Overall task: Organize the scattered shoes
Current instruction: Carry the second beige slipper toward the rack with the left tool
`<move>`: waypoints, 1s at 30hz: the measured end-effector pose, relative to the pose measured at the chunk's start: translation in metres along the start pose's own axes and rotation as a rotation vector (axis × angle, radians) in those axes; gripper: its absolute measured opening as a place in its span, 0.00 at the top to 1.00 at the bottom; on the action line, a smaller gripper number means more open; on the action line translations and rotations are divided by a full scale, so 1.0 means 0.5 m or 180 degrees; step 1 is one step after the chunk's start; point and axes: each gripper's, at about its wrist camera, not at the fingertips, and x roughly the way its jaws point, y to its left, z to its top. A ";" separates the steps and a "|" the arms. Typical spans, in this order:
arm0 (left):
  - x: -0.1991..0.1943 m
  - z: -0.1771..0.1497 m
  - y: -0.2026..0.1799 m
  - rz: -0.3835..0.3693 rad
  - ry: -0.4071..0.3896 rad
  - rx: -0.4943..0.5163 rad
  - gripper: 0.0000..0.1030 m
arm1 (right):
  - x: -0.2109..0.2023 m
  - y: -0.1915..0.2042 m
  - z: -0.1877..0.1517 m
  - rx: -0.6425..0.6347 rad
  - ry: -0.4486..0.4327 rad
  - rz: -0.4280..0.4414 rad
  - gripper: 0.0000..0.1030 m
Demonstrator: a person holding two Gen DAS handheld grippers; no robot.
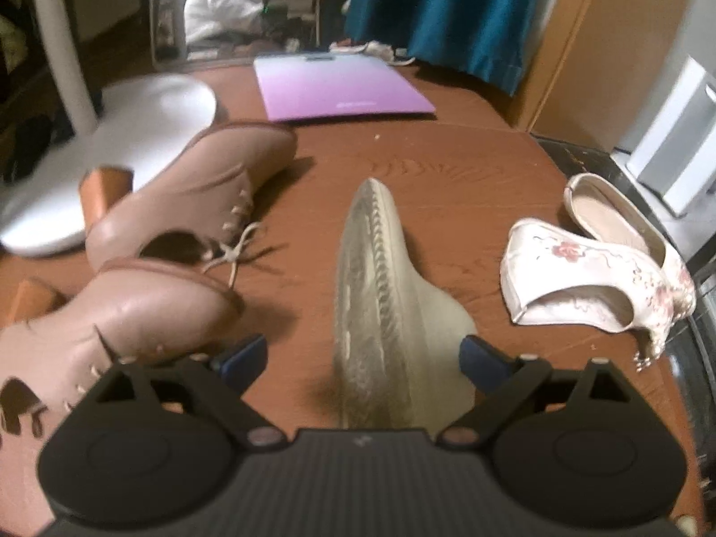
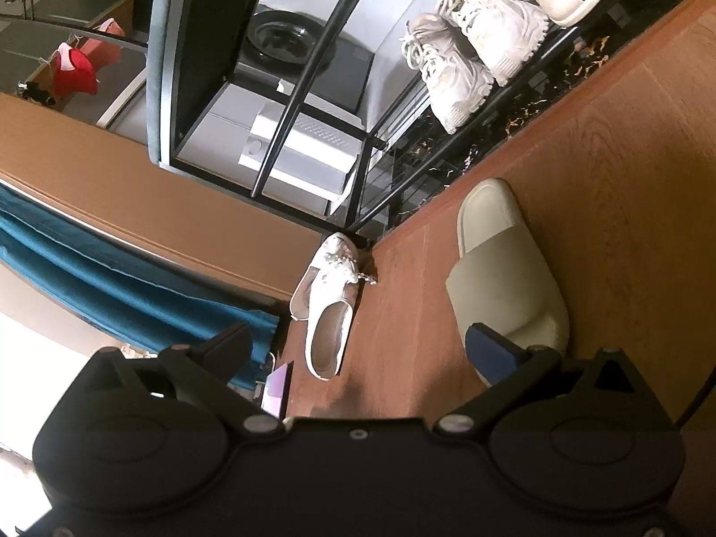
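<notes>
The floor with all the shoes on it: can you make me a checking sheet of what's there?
Surface: brown wood-look floor.
Job's things: cream slide on its side, sole showing; two tan boots tipped over; flowered flats heaped together; another cream slide flat.
Clutter: purple scale; white fan base.
Grippers: left tool open around the tipped slide; right tool open, holding nothing.
Cables: nothing seen.
Surroundings: black shoe rack holding white sneakers; blue curtain.

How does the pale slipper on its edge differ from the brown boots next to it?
The slipper is cream and stands on its edge, ribbed sole showing; the boots are pinkish-brown and lie on their sides. The boots have laces and block heels; the slipper has neither. The boots make a pair, the slipper is alone. All rest on the wooden floor.
</notes>
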 end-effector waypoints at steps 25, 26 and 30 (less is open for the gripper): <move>0.087 -0.026 -0.043 -0.0019 0.0205 -0.0119 0.33 | 0.007 -0.013 0.002 0.0043 0.0043 -0.0102 0.00; 0.086 -0.023 -0.039 -0.0014 0.0230 -0.0155 0.34 | 0.007 -0.013 0.002 0.0047 0.0041 -0.0102 0.00; 0.061 -0.004 -0.036 -0.0043 0.0120 -0.0016 0.35 | 0.006 -0.013 0.004 0.0065 0.0028 -0.0088 0.00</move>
